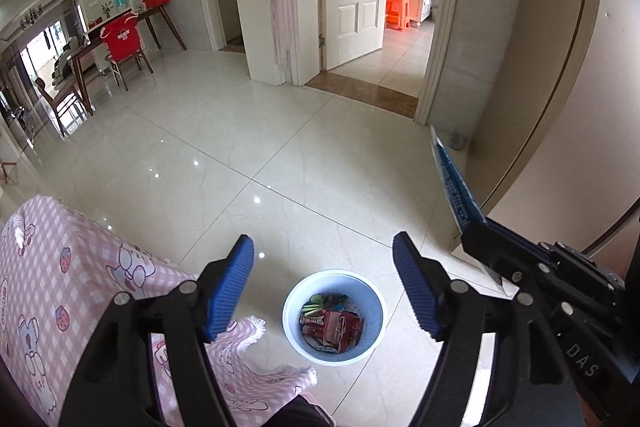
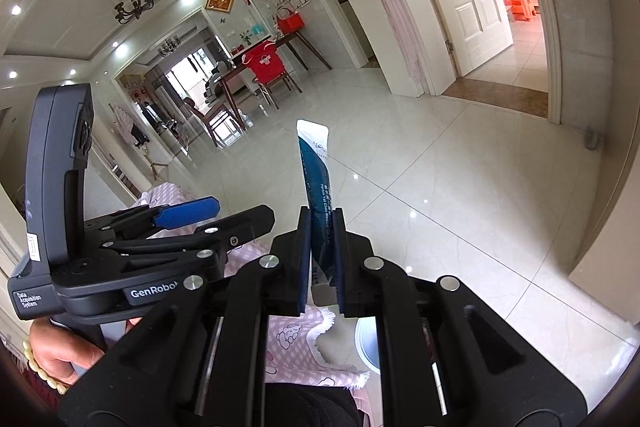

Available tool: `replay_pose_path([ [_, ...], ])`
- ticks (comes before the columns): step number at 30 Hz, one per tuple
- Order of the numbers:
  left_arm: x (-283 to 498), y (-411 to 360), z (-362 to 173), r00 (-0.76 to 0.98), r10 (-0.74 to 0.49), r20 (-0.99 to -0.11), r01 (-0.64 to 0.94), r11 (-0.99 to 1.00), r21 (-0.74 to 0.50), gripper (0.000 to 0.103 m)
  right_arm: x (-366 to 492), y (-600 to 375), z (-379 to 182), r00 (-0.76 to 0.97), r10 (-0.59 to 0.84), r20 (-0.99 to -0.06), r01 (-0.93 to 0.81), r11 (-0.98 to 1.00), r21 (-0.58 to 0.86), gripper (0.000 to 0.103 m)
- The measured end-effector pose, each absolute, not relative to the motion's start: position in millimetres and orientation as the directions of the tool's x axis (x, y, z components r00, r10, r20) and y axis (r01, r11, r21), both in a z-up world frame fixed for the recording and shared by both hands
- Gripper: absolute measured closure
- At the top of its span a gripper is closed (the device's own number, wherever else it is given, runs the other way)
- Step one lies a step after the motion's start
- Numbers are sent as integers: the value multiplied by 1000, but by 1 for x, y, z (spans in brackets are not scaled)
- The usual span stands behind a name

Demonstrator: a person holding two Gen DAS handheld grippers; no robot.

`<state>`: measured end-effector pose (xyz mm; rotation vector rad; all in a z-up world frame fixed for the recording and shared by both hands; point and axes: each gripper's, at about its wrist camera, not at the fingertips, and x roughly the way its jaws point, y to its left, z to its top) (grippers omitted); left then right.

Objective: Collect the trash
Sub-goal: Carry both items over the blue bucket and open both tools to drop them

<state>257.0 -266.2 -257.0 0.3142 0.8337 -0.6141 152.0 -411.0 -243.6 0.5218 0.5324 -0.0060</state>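
A: Left gripper (image 1: 323,287) spread wide, nothing between, directly above the bin (image 1: 370,343) on the floor, wrappers (image 1: 332,325) already inside.

B: Right gripper (image 2: 321,259) clamped narrow on the blue-and-white tube (image 2: 316,167), sticking up past the fingertips.

A: Risk?

B: Letting go too early. Bin only partly under the right side, close to the pink checked cloth (image 1: 60,287). Could land on cloth or floor, or clip the rim.
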Motion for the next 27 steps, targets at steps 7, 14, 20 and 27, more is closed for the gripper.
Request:
replay_pose_path([
  [7,256,-258,-252,536,-363,-763,601,798,43,31,158,-420,-243,860,144,-490,127,870,477,93],
  [14,260,-245,-247,557,-345,-756,577,815,54,30,163,-418,-244,857,151,-492,118,872,475,93],
  [20,264,-230,-247,568,-326,-756,552,832,57,29,173,-416,-244,855,158,-495,111,875,471,92],
  [27,273,-210,-245,578,-307,-756,522,851,54,29,188,-415,-251,851,158,-501,131,860,493,41],
])
